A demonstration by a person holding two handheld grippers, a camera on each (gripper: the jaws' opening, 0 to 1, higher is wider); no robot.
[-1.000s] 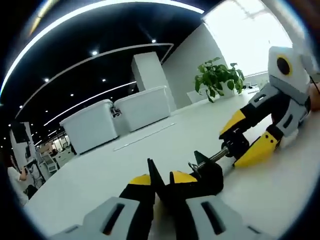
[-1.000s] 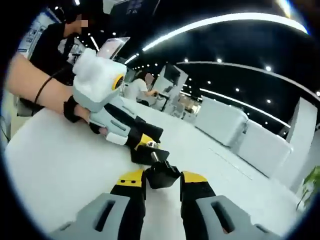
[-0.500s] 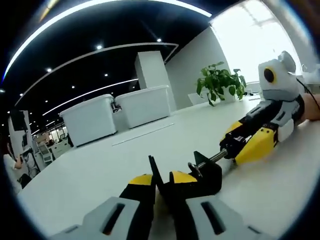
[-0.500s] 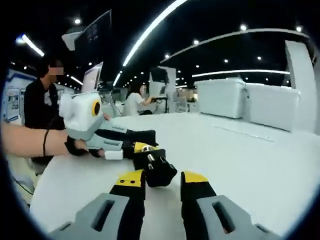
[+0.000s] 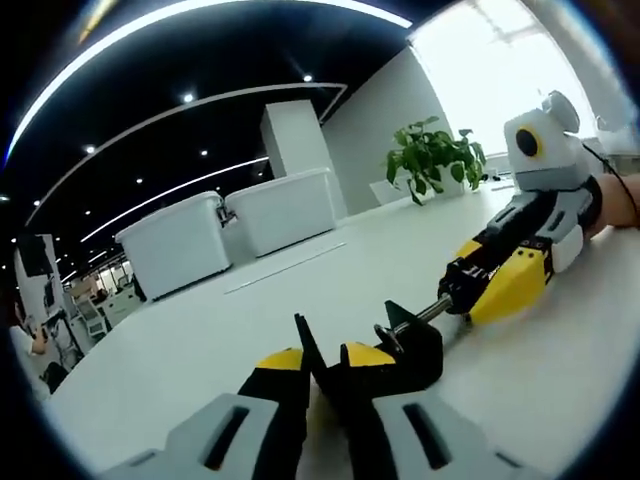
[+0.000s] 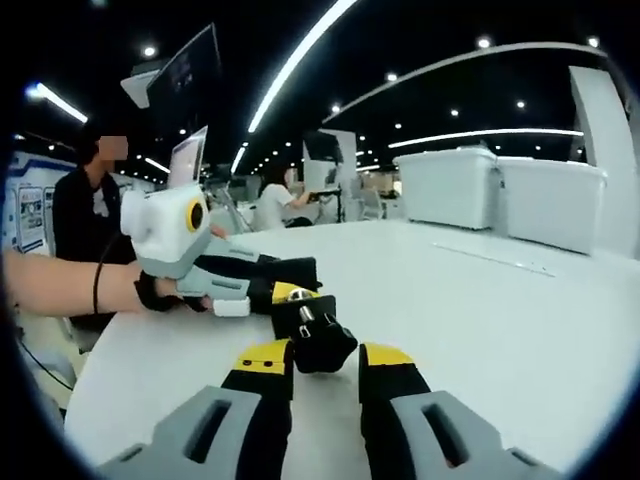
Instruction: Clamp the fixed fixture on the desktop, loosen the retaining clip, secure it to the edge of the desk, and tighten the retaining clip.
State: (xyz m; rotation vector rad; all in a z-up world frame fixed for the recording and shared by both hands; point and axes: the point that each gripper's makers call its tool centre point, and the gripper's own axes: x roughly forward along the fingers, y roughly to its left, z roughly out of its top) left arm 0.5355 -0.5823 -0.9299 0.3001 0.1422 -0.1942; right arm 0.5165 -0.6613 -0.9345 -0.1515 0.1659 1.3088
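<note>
A black clamp fixture [image 5: 408, 345] lies on the white desktop [image 5: 250, 330]. My left gripper [image 5: 320, 360] is shut on its thin black plate. A metal screw [image 5: 425, 313] runs from the fixture to a black knob [image 5: 458, 290]. My right gripper [image 5: 470, 290] comes in from the right, its yellow fingers [image 5: 510, 285] closed around that knob. In the right gripper view the knob [image 6: 318, 343] sits tight between the jaws of the right gripper [image 6: 325, 358]. Beyond the knob, the left gripper [image 6: 288, 295] holds the fixture, with a hand behind it.
Two white storage boxes [image 5: 230, 225] stand at the far side of the desktop, and a potted plant [image 5: 435, 155] at the far right. A person [image 6: 85, 215] sits beside the desk, another [image 6: 268, 200] works at a far desk. A monitor [image 6: 190, 70] hangs overhead.
My right gripper has rolled about the screw's axis with the knob in its jaws and now lies more level. The left gripper keeps its hold on the fixture.
</note>
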